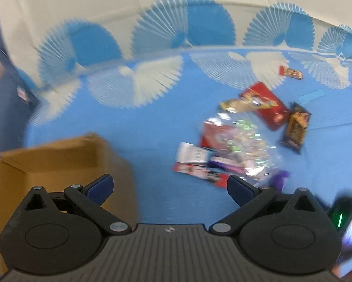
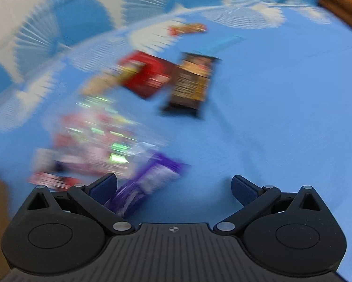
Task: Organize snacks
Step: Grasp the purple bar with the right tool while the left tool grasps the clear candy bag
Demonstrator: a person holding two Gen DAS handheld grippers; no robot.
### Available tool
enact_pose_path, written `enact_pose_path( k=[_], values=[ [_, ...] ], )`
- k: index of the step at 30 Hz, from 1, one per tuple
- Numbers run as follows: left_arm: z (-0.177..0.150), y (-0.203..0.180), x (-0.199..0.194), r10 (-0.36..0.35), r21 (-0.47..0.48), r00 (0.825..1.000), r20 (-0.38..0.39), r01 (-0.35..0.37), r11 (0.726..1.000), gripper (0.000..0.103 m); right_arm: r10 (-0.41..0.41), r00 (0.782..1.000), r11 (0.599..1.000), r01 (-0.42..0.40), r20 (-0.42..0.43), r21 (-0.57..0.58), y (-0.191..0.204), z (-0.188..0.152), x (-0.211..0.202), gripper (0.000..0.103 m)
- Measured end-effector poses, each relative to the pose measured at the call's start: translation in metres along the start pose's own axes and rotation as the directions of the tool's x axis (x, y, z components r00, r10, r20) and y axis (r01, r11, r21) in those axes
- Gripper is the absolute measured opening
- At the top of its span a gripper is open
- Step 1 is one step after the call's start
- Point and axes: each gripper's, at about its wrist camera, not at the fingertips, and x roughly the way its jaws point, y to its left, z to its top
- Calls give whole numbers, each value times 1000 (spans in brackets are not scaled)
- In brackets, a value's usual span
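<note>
Several snack packets lie in a loose pile on the blue cloth: a red pack, a brown bar, a clear crinkly bag and a purple bar. An open cardboard box stands at the left. My left gripper is open and empty, above the cloth between the box and the pile. My right gripper is open and empty; the purple bar lies just by its left finger. The right wrist view is motion-blurred.
A small red and orange packet lies apart at the back. A blue strip lies on the cloth. The cloth has white fan patterns along the far edge, with a white backdrop behind.
</note>
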Motion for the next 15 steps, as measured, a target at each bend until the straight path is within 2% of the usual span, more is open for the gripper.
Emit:
enact_pose_path(
  k=[4,5,7,8,12,15],
  values=[
    [19,-30,42,-103,-46,993,-56,101,994,103,-122,992,992,123,44,-22,-43,-16,-9,103],
    [25,-41,51,-127,-42,988,-83,124,991,103,-126,991,992,127,51,-15,-56,-19,-11,103],
    [37,-61,67,-181,-22,977,-113,180,983,103,-98,993,995,99,59,-16,-79,-23,-15,103],
    [43,-73,76,-184,-7,976,-114,185,983,103,-85,995,996,86,60,-28,-84,-24,-17,103],
    [60,-107,107,-128,34,982,-138,134,990,103,-46,997,998,49,62,-46,-91,-26,-23,103],
    [66,-114,129,-108,35,979,-171,116,993,103,92,991,996,-90,99,-26,-88,-18,-34,103]
  ],
)
